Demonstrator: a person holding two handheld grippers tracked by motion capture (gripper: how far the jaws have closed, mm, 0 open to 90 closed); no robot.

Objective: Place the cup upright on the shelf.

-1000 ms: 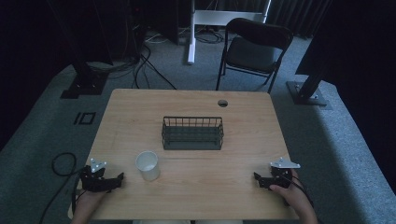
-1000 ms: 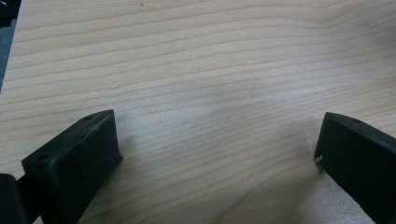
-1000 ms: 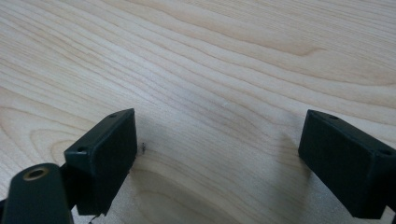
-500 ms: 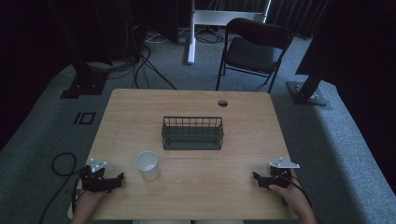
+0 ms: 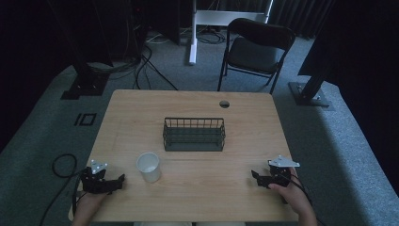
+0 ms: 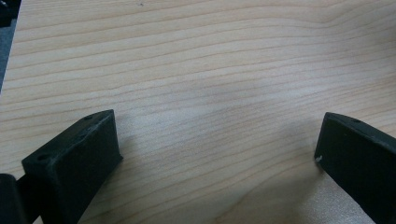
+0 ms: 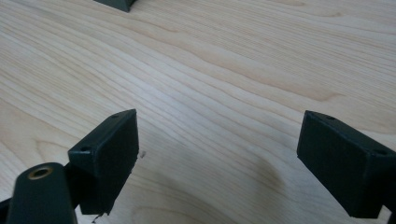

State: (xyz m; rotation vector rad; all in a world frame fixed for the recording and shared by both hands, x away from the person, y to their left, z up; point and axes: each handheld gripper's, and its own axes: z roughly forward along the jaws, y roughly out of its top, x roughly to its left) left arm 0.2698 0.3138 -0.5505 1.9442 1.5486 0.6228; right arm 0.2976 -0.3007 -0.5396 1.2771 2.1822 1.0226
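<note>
A black wire basket (image 5: 194, 134) stands at the middle of the wooden table (image 5: 197, 103). A white cup (image 5: 148, 166) stands upright in front of it, to the left. My left gripper (image 5: 120, 181) rests at the table's front left corner, left of the cup and apart from it. Its jaws stand wide open over bare wood (image 6: 215, 116). My right gripper (image 5: 254, 176) rests near the front right edge, held by a hand (image 5: 294, 197). It is open too, with nothing between its fingers (image 7: 107, 158). A dark corner of the basket (image 7: 116, 3) shows at the top of the right gripper view.
A round cable hole (image 5: 224, 103) sits near the table's far edge. Behind the table stands a black folding chair (image 5: 256, 49). Cables (image 5: 61, 165) lie on the grey carpet at the left. Dark stands (image 5: 310, 89) flank the table.
</note>
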